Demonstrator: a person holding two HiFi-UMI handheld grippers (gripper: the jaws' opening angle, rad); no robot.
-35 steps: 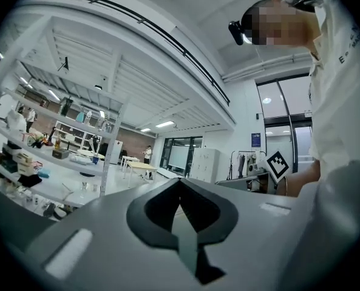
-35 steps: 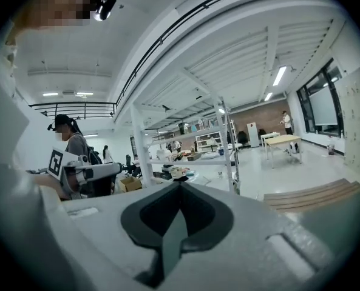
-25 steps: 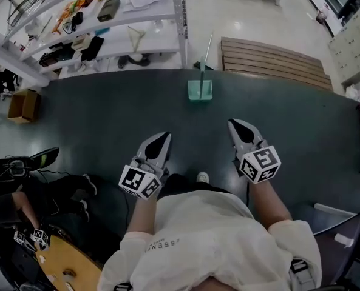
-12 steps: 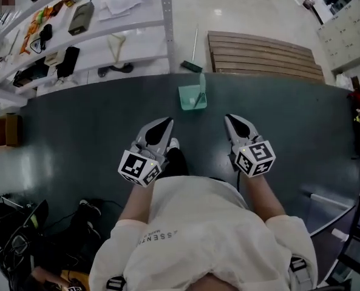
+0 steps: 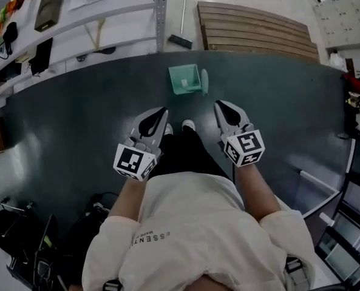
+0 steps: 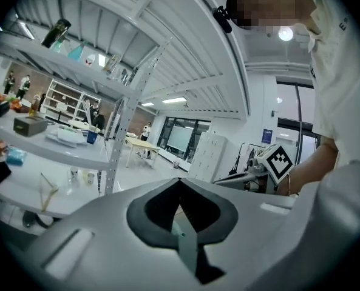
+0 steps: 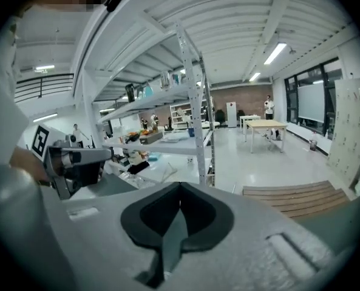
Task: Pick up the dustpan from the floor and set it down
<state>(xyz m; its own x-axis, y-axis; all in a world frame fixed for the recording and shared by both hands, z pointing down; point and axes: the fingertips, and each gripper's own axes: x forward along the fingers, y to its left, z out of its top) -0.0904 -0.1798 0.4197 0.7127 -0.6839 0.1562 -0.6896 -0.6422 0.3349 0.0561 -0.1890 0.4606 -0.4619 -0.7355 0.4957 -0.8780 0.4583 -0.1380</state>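
- dark floor [image 5: 76, 114]: fills most of the head view. a white shelving rack [image 5: 95, 17] and a slatted wooden platform [image 5: 258, 26] lie along its far edge.
- dustpan [image 5: 184, 79]: pale green, resting on the dark floor just ahead of our shoes [image 5: 187, 125]. it sits about midway between the lines of the two tongs and apart from both. its handle [image 5: 204, 81] stands at the pan's right edge, foreshortened from above.
- handling (our judgement): thin moulded plastic, so light, stiff and rather slick. we would pinch the handle low down, near the pan, so the pan swings less. the pan walls look too wide to pinch, and a hold there would likely tip it.
- left tongs [image 5: 160, 111]: pressed together, nothing in them.
- right tongs [image 5: 220, 105]: likewise pressed together and empty. both must spread before any grasp.
- small brush [image 5: 180, 39]: lies beyond the dark floor's edge, well apart from the dustpan.
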